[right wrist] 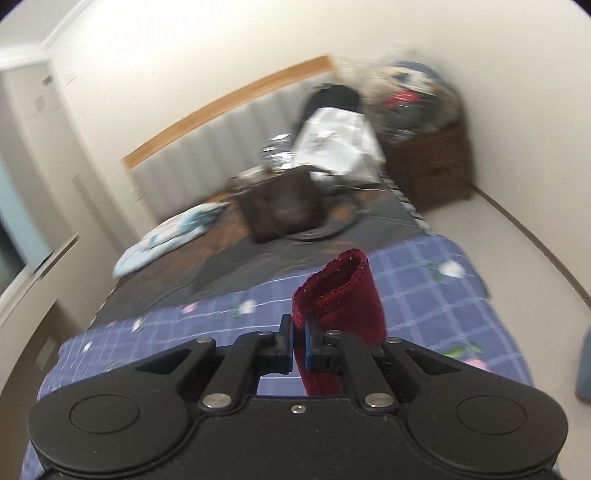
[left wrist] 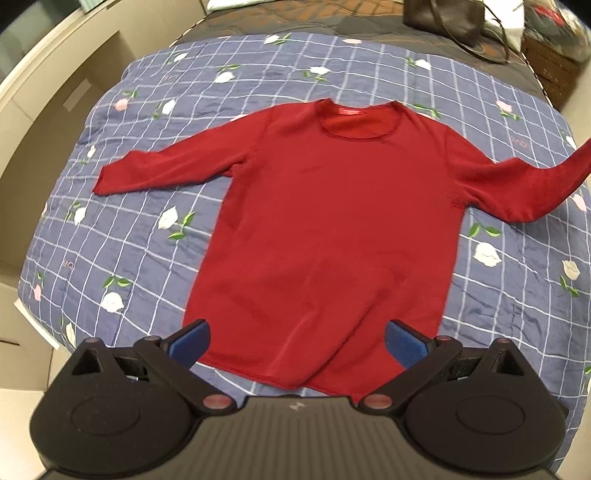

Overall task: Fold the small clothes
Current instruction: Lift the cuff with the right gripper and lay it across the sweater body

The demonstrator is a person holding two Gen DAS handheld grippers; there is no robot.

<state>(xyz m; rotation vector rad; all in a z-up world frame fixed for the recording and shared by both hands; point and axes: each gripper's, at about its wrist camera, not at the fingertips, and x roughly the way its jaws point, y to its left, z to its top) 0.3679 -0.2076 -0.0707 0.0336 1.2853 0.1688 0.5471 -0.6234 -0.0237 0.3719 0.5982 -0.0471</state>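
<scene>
A red long-sleeved shirt lies face up on a blue checked flowery quilt, collar at the far side, hem nearest me. Its left sleeve lies flat and stretched out. Its right sleeve rises off the quilt toward the right edge. My left gripper hovers open over the hem, blue pads wide apart, nothing between them. In the right wrist view my right gripper is shut on the red sleeve cuff, which sticks up past the fingers above the quilt.
A dark brown handbag sits on the grey bedspread beyond the quilt. A light pillow lies at the left. A padded headboard, a white bag and a wooden cabinet stand at the far end. Beige furniture flanks the bed's left side.
</scene>
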